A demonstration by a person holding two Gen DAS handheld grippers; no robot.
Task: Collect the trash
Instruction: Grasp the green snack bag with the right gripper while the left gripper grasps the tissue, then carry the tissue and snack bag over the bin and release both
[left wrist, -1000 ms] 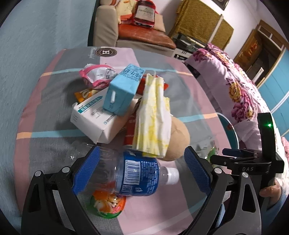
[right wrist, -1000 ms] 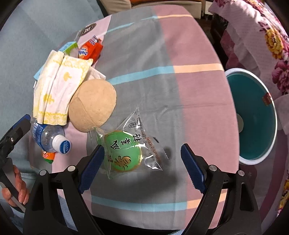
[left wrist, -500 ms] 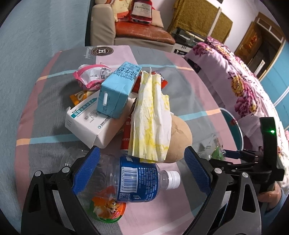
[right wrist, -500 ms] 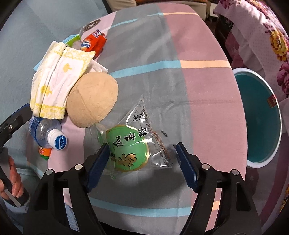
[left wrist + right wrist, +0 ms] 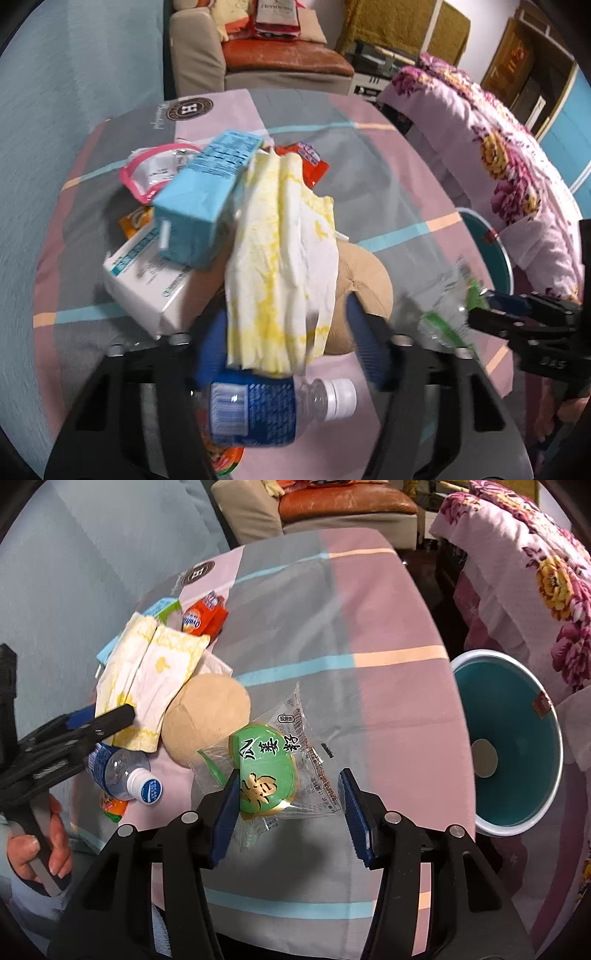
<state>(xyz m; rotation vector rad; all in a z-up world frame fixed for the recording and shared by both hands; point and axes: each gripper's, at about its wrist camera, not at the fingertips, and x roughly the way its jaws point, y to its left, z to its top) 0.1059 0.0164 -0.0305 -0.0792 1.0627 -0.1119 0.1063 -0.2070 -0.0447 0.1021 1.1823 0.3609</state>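
Note:
A trash pile lies on the striped table (image 5: pixel 369 177). In the left wrist view my left gripper (image 5: pixel 288 343) is closing around a yellow-white napkin pack (image 5: pixel 284 240). Its right pad still stands clear of the pack. A clear bottle with a blue label (image 5: pixel 266 406) lies just below. In the right wrist view my right gripper (image 5: pixel 288 805) is closing on a clear packet with a green pastry (image 5: pixel 269 771). Both pads touch the packet, which is lifted against a tan round lump (image 5: pixel 207 716). A teal bin (image 5: pixel 509 746) stands to the right, beside the table.
Behind the napkin pack lie a blue carton (image 5: pixel 207 206), a white box (image 5: pixel 147 280), a pink packet (image 5: pixel 155 170) and an orange-red wrapper (image 5: pixel 310 162). A floral bed cover (image 5: pixel 498 147) runs along the right, past the bin. A sofa (image 5: pixel 258 62) stands beyond the table.
My left gripper moved forward from the bottle to the napkin pack and narrowed. My right gripper closed on the green pastry packet and raised it toward the tan lump.

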